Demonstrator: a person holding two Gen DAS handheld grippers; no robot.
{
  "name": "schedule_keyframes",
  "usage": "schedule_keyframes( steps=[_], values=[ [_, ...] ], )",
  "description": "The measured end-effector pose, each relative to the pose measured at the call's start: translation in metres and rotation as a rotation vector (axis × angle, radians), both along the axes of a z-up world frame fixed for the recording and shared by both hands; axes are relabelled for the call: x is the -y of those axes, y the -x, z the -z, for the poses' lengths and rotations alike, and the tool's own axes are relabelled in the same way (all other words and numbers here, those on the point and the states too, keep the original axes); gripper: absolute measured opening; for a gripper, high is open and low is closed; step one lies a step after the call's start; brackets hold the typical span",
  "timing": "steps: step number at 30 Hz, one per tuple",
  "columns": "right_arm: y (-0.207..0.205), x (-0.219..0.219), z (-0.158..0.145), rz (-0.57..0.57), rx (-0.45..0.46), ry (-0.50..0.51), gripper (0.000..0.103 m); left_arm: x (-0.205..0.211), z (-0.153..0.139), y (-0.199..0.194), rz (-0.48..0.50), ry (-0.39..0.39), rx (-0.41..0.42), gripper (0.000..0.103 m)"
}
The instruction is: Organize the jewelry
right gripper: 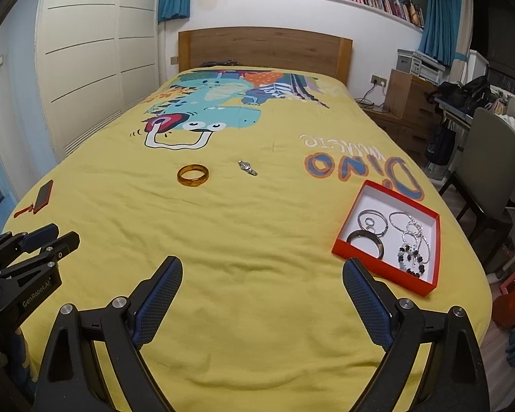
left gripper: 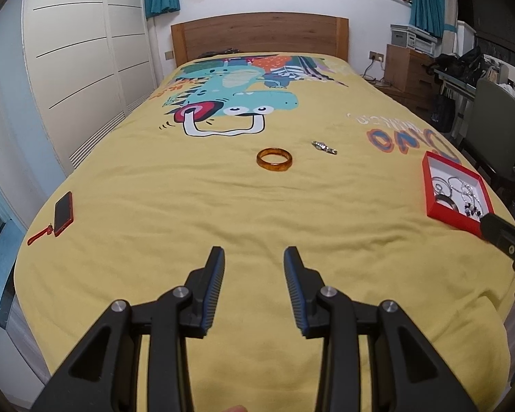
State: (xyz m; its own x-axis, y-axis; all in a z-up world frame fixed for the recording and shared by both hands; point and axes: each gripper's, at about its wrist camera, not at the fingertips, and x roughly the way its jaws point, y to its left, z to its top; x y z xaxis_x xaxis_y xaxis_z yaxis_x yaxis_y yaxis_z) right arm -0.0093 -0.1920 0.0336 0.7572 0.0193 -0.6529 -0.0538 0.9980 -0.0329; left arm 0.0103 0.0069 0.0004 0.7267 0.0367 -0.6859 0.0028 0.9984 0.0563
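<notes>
Left gripper (left gripper: 254,261) held over yellow bedspread (left gripper: 189,213), fingers parted by narrow gap, nothing gripped. Right gripper (right gripper: 262,274) spread wide, nothing held. Amber bangle (left gripper: 274,160) seen well ahead of left fingers, flat on spread; small silver piece (left gripper: 324,147) just right of it, apart. Red box (right gripper: 388,262) placed just ahead-right of right fingers, silver rings, dark bangle and beaded chain inside. Phone (left gripper: 63,213) seen far left of left fingers, near bed edge.
</notes>
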Motion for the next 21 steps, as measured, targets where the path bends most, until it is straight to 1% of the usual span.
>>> schedule_keyframes(
  steps=[8,21],
  values=[
    [-0.003,0.003,0.002,0.019,-0.003,0.005,0.094,0.0,0.005,-0.003,0.015,0.004,-0.008,0.034],
    [-0.004,-0.001,0.007,0.016,-0.02,0.016,0.094,0.001,0.012,-0.006,0.025,0.016,-0.023,0.034]
  ],
)
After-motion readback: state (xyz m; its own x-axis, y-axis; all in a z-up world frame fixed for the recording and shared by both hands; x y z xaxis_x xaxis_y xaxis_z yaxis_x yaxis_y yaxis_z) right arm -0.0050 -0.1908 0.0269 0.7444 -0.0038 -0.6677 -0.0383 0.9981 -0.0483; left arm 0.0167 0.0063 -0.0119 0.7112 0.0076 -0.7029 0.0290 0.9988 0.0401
